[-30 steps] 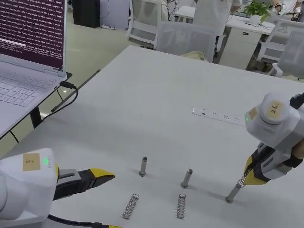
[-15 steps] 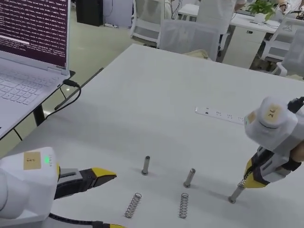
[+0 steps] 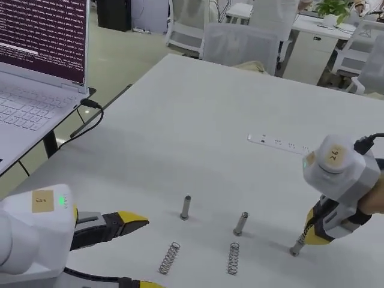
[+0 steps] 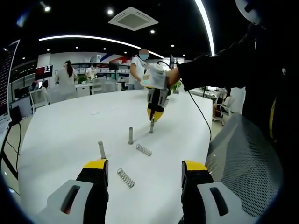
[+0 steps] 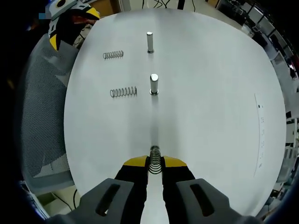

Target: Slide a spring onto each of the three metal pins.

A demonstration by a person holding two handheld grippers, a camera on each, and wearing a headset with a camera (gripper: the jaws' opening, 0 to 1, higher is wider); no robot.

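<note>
Holding a spring [image 5: 154, 166] clamped between my right gripper's [image 5: 154, 162] fingers, its far end on top of the nearest pin [image 5: 154, 150], just past the fingertips. Straight ahead of those fingers stand the middle pin [image 5: 154, 84] and far pin [image 5: 150, 42], both bare. A loose spring [image 5: 124, 92] lies beside the middle pin, a second loose spring [image 5: 113, 55] beside the far one. My left gripper [image 4: 145, 170] has its fingers apart, nothing between them, low over the table [image 4: 60, 130].

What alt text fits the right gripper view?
The right gripper holds a spring at the top of the nearest metal pin on a white table. Beyond stand two bare pins, each with a loose spring lying beside it.
</note>
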